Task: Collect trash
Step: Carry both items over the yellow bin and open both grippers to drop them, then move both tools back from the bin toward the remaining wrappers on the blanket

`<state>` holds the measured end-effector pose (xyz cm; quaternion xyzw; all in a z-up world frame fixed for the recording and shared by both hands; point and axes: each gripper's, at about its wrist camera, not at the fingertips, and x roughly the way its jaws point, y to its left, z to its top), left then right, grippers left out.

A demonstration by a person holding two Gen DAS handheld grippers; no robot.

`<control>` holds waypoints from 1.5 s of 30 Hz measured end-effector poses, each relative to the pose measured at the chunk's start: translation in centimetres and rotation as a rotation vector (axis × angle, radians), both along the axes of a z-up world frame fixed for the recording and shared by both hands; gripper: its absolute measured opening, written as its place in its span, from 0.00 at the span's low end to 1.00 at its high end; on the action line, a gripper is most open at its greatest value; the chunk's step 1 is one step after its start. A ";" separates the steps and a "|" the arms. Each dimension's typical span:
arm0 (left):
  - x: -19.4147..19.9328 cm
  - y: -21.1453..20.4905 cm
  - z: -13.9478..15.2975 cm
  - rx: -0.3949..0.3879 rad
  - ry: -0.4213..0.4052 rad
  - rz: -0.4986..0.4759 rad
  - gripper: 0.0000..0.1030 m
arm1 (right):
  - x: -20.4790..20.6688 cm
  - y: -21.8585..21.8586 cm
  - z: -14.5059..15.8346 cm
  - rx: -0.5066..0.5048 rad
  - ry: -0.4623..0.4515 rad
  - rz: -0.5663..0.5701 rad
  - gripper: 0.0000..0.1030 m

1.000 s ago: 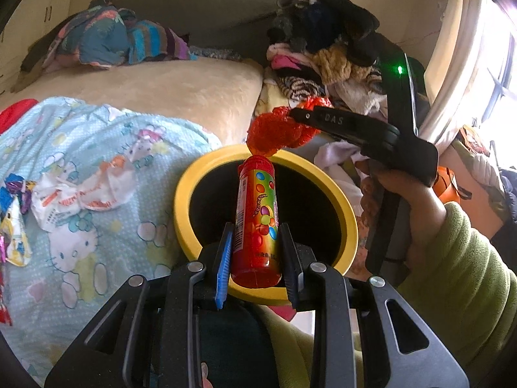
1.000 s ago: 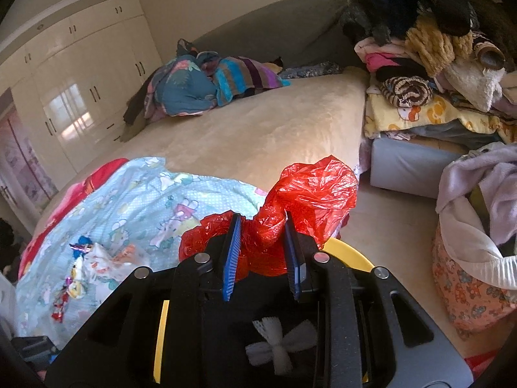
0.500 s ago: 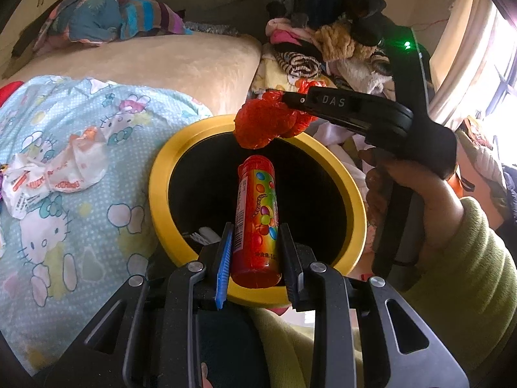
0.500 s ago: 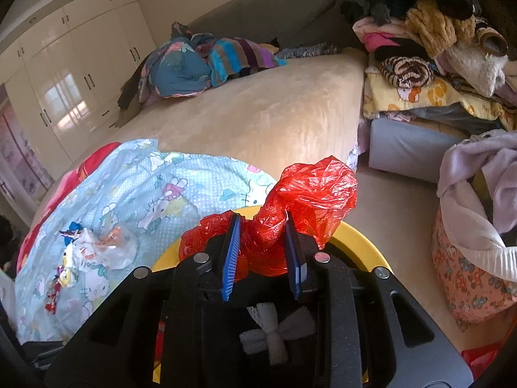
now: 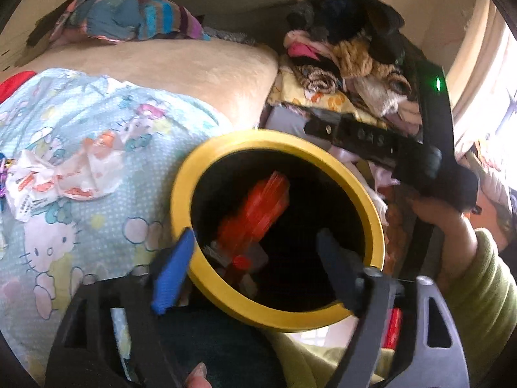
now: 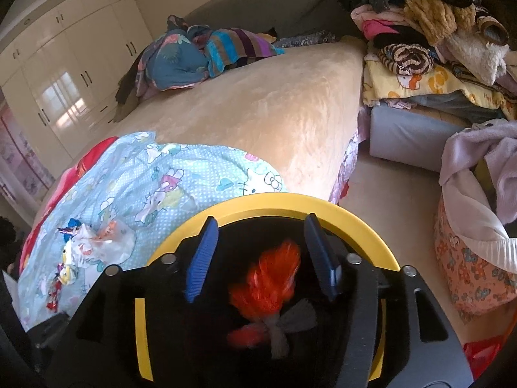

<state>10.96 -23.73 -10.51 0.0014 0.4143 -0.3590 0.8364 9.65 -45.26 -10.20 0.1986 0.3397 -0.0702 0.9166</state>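
A black bin with a yellow rim [image 5: 371,200] stands against the bed, under both grippers. My left gripper [image 5: 255,258] hangs over its near edge, its jaws opening with nothing between them. Blurred red trash [image 5: 258,207] is inside the bin; I cannot tell the candy tube from the bag there. My right gripper [image 6: 260,252] is over the bin's rim [image 6: 274,200], jaws opening, with the red plastic bag [image 6: 268,281] loose and blurred below them, above a white tissue [image 6: 284,323]. In the left wrist view the right gripper [image 5: 329,129], held by a hand in a green sleeve, reaches over the far rim.
A crumpled white wrapper [image 5: 64,177] lies on the blue cartoon bedspread [image 5: 97,123], with small coloured wrappers [image 6: 64,271] beside it. Piled clothes [image 6: 436,26] rise at the right, and a cloth basket [image 6: 468,258] stands on the floor. Wardrobes [image 6: 64,64] line the far wall.
Both grippers went from shut to open. The candy tube left the left jaws and the red bag left the right jaws; both dropped into the bin.
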 end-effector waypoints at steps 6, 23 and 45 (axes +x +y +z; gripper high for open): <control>-0.2 1.8 1.2 -0.030 -0.035 0.065 0.93 | -0.2 0.5 0.4 -0.013 -0.027 0.000 0.57; -0.1 6.8 4.6 -0.049 -0.129 0.219 0.94 | -1.0 3.6 3.9 -0.027 -0.139 0.079 0.71; -0.6 13.2 8.0 -0.060 -0.237 0.394 0.94 | -2.0 10.3 6.8 -0.071 -0.248 0.261 0.79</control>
